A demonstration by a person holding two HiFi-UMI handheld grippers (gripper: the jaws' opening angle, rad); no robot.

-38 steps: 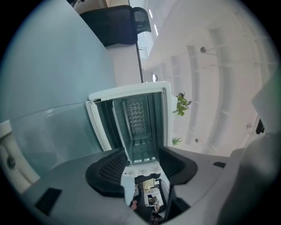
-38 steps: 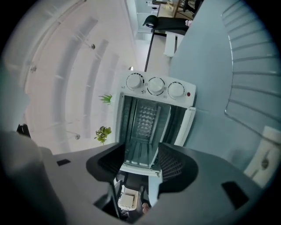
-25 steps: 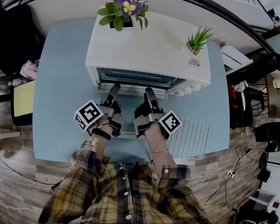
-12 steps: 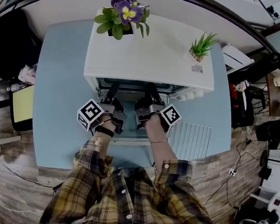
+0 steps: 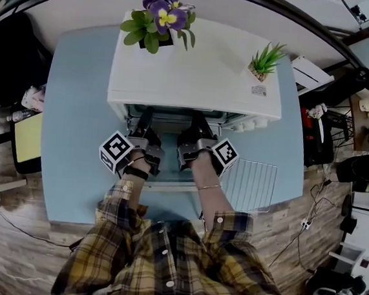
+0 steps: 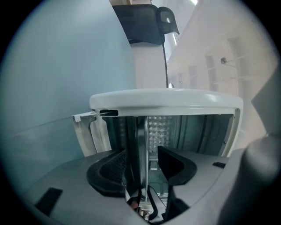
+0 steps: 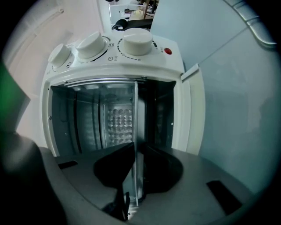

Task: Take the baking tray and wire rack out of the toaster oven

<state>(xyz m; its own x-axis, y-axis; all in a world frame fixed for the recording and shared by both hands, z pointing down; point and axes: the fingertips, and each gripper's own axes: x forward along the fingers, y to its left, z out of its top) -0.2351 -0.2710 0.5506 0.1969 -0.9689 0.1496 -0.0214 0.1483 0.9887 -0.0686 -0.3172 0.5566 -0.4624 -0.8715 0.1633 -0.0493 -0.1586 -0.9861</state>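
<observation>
Baking tray [image 7: 135, 127] in toaster oven [image 5: 199, 67], wire rack [image 5: 251, 182] on table [image 5: 77, 120] at rt. Tray rim sits between the parted jaws of ur left gripper [image 6: 142, 162]; right gripper [image 7: 136, 154] just closed on it.

Right gripper [image 7: 135, 151] newly clamped (left [image 6: 141, 152] agape)

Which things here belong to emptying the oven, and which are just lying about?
Job:
oven, door open
tray, still inside the oven
rack, already out, lying on the table

Lying about:
flowering plant, on top of the oven
green plant, on top of the oven
</observation>
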